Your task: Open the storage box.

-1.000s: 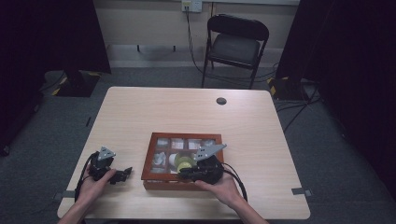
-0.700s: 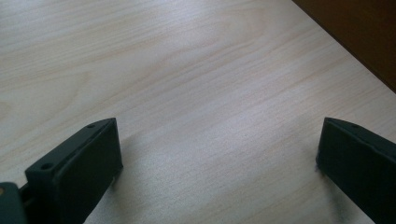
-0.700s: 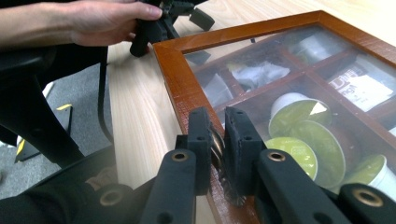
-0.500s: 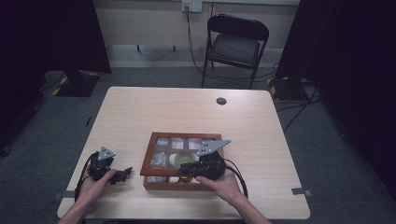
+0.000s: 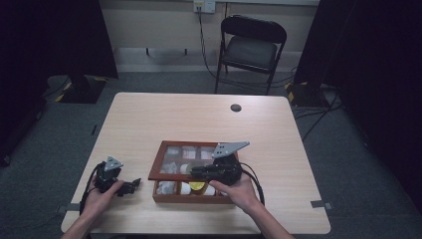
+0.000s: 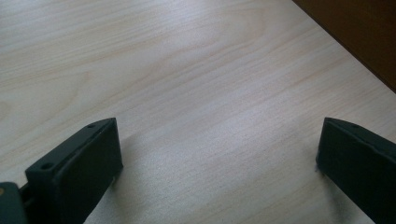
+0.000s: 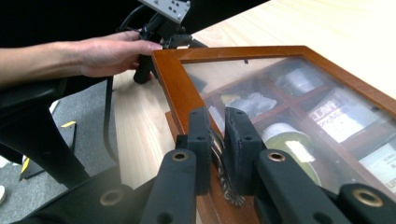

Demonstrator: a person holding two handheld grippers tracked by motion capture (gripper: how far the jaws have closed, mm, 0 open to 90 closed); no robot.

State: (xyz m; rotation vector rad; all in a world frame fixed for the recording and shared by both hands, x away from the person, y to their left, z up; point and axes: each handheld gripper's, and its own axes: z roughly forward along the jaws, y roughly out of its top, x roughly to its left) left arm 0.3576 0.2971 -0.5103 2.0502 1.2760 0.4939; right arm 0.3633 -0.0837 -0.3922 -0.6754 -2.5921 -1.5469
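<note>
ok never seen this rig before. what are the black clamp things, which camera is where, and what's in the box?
No robot arm here: a person holds a two-jaw gripper in each hand. The high view looks down from above the person's side of the wooden table. The other two cameras ride on the grippers and look along their jaws.

The left gripper rests on bare table, jaws wide apart with nothing between them.

The right gripper is shut on a small ornate metal clasp on the front edge of the glass lid of a wooden compartment box, with the lid tilted up. Under the glass lie packets and a round yellowish item; contents are too blurred to name.
</note>
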